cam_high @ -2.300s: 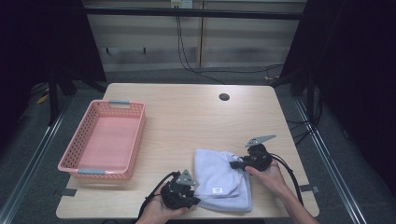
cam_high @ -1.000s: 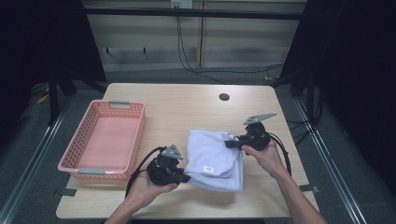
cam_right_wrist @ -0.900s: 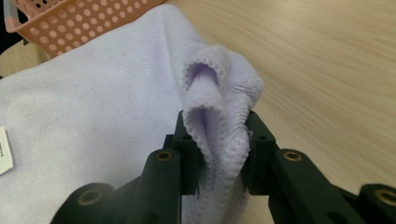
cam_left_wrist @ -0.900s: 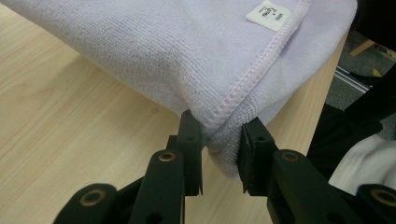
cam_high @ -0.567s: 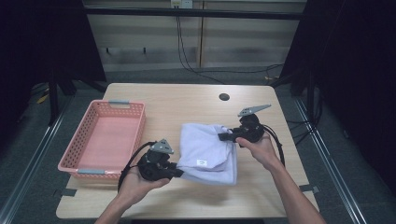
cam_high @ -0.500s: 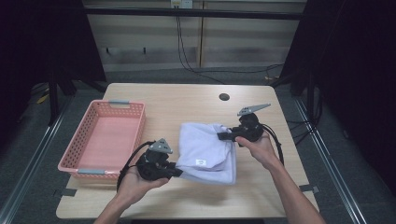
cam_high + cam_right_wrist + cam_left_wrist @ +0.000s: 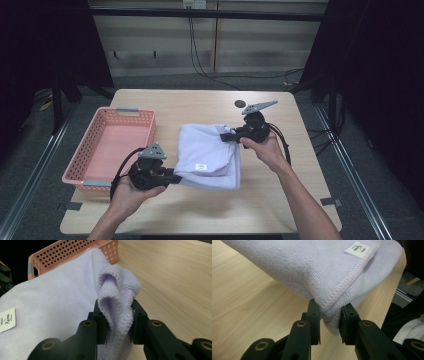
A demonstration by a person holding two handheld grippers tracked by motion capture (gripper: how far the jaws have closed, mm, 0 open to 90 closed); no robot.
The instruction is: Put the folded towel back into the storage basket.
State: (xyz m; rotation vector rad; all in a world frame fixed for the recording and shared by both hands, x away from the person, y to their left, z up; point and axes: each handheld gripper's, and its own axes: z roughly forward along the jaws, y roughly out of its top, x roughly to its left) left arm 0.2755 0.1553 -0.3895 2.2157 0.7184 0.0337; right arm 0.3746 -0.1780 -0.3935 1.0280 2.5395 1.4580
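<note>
Holding folded lavender towel (image 7: 209, 156) between my grippers: left gripper (image 7: 172, 177) clenching near corner, right gripper (image 7: 227, 136) clenching far corner; pink basket (image 7: 85, 176) toward counter's left edge.

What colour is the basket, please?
Pink basket; clearest in the high view.

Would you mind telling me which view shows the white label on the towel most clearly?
The left gripper view: the label lies flat on the towel, with faint print. In the right gripper view it is cut by the edge. In the high view it is a tiny white patch.
</note>
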